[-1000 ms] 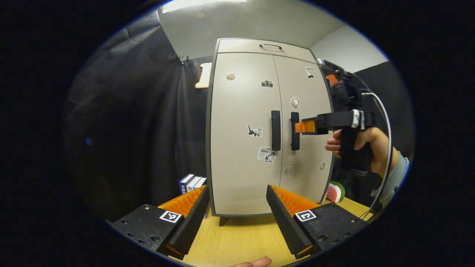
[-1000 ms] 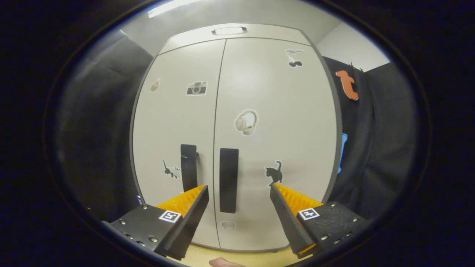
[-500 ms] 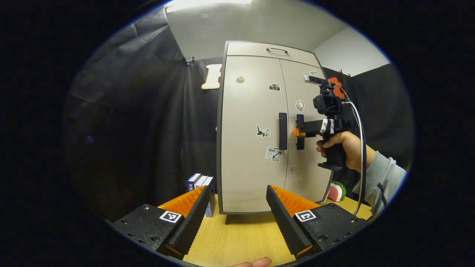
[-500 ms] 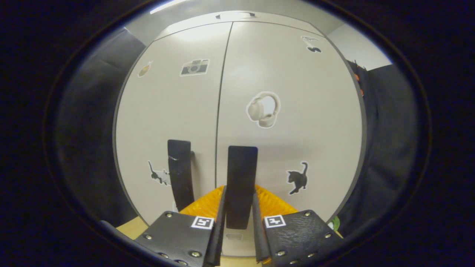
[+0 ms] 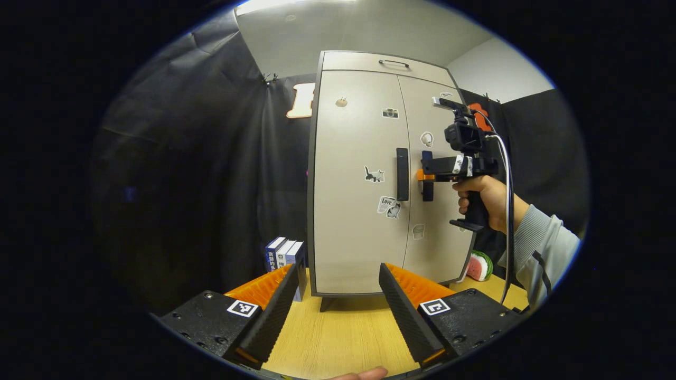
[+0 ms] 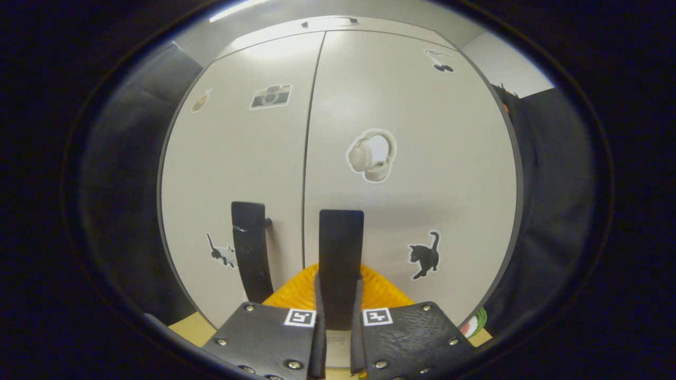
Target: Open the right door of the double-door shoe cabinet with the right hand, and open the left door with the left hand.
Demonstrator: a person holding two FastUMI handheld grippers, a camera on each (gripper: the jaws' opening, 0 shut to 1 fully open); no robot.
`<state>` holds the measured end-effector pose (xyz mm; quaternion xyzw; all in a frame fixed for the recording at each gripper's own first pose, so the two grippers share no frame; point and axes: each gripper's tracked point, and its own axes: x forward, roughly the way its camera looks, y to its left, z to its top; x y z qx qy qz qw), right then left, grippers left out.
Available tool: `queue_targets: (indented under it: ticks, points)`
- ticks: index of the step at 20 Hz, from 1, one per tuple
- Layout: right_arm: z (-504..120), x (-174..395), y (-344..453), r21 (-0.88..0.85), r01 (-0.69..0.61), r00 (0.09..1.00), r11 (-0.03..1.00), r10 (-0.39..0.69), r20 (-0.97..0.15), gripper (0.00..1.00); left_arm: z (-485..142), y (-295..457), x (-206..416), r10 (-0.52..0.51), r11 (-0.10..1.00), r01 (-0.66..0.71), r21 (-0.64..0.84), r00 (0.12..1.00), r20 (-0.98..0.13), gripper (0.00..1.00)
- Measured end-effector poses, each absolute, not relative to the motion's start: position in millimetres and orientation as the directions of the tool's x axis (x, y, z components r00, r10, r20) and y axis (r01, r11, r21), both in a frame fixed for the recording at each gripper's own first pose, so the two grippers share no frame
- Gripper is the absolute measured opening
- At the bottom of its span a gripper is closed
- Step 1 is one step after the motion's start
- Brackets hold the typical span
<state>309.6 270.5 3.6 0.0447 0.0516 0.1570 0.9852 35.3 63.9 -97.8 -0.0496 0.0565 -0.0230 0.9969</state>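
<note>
A beige double-door shoe cabinet (image 5: 359, 211) with stickers stands on a wooden table; both doors are closed. In the right gripper view my right gripper (image 6: 338, 287) is shut on the right door's black vertical handle (image 6: 340, 248), with the left door's handle (image 6: 249, 248) just beside it. In the left gripper view my left gripper (image 5: 338, 295) stands open low over the table, well short of the cabinet, with nothing between its fingers. That view also has the right gripper (image 5: 425, 177) clamped on the right handle (image 5: 428, 182), held by a hand (image 5: 488, 198), and the free left handle (image 5: 402, 173).
A few books (image 5: 285, 253) stand upright at the cabinet's left foot. A watermelon-slice toy (image 5: 478, 268) lies at its right foot. The wooden table (image 5: 343, 338) stretches between my left gripper and the cabinet. Black cloth walls close in on both sides.
My right gripper moved in and closed its fingers onto the right door's handle. The left gripper drew back a little from the cabinet and stayed open. The doors have not moved.
</note>
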Motion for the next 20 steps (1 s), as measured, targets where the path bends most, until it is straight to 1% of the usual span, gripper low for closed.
queue_targets:
  ticks: [4,8,11,13,15,17,20]
  points:
    - [6.7,301.3,266.4,0.120,-0.363,0.925,0.924,0.373,-0.070,0.18,-96.2,74.2,26.1,-0.023,0.996,0.014,-0.083,0.994,-0.110,0.96]
    - [8.1,292.0,259.2,0.153,-0.422,0.895,0.893,0.438,-0.083,0.18,-92.4,78.0,18.7,-0.015,0.994,0.003,-0.113,0.994,-0.105,0.95]
    - [8.3,285.2,252.5,0.127,-0.451,0.884,0.884,0.462,-0.077,0.18,-87.4,65.9,14.5,-0.050,0.993,0.039,-0.110,0.994,-0.093,0.98]
    - [9.3,280.5,249.6,0.146,-0.468,0.873,0.871,0.482,-0.075,0.18,-84.2,61.8,9.8,-0.059,0.994,0.051,-0.097,0.995,-0.085,0.98]
    - [10.2,276.2,244.3,0.143,-0.475,0.870,0.868,0.487,-0.070,0.18,-81.7,61.4,8.6,-0.058,0.995,0.051,-0.084,0.995,-0.075,0.98]
    - [10.8,274.3,240.2,0.142,-0.458,0.880,0.878,0.470,-0.064,0.18,-80.7,58.2,8.4,-0.065,0.995,0.059,-0.082,0.995,-0.071,0.98]
    - [8.7,269.0,230.5,0.120,-0.439,0.891,0.890,0.449,-0.074,0.18,-84.8,53.3,11.0,-0.093,0.990,0.085,-0.112,0.993,-0.074,0.98]
